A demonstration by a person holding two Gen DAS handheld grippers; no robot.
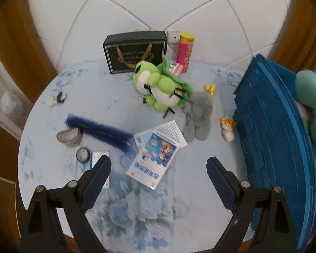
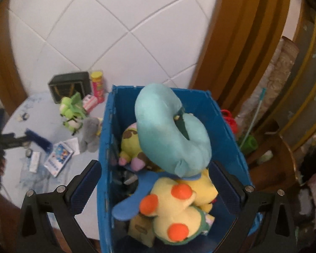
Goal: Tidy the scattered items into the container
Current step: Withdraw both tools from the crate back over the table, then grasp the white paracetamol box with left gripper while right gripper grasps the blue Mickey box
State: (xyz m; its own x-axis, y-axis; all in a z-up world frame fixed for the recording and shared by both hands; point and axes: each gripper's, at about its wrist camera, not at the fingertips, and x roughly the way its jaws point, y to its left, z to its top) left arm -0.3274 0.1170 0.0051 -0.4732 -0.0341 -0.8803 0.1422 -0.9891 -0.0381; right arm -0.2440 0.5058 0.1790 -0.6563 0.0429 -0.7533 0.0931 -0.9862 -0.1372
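1. Left gripper (image 1: 159, 168) hangs over the table (image 1: 200, 189), jaws spread wide, nothing between them.
2. Right gripper (image 2: 154, 181) straddles the blue container (image 2: 217, 113) mid-frame, jaws spread, empty.
3. Green frog plush (image 1: 158, 86) sits upper-centre.

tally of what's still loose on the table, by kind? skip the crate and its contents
Plush toys: 2, green frog and grey plush
Small figurines: 4
Booklets or leaflets: 2
Boxes and cartons: 3, including the black gift box
Snack tube: 1
Blue fur strip: 1
Small round pieces: 2
Total: 15
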